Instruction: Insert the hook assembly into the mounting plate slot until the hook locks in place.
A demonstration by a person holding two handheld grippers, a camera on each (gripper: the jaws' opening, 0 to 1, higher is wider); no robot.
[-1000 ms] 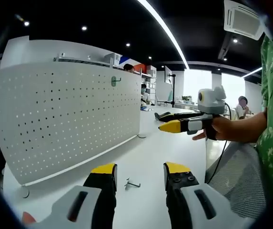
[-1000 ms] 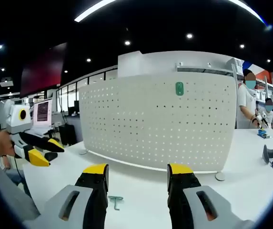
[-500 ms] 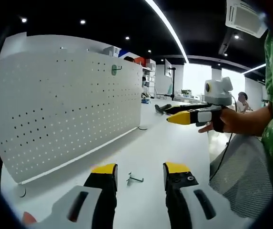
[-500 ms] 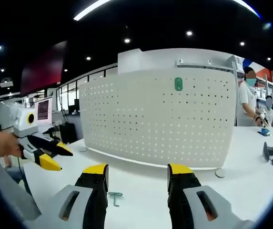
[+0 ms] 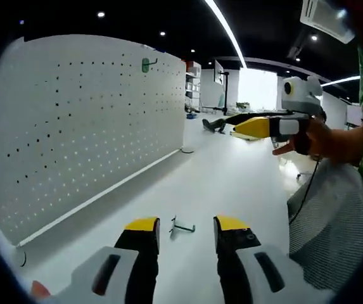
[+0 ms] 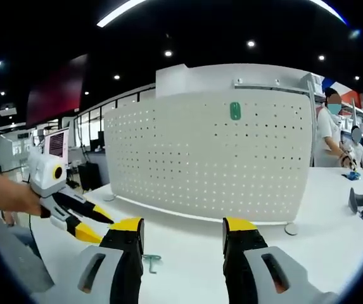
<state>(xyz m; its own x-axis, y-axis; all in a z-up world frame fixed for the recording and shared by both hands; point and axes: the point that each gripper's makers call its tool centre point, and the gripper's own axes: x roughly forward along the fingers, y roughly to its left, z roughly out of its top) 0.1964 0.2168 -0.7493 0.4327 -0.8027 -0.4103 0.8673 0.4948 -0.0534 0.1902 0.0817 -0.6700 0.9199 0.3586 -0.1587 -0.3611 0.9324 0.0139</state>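
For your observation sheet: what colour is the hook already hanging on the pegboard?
Green. The hook on the white pegboard shows best in the right gripper view.

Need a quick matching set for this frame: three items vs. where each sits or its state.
Items:
1. loose metal hook
2. green hook
3. left tongs

States:
A. mounted high on the white pegboard
B. open, jaws either side of the hook
C. lying flat on the white table

Pairs: 1-C, 2-A, 3-B

A white table (image 5: 232, 177) carries an upright white pegboard (image 5: 73, 120) on round feet and a small green-tipped metal hook (image 5: 182, 226) lying flat.
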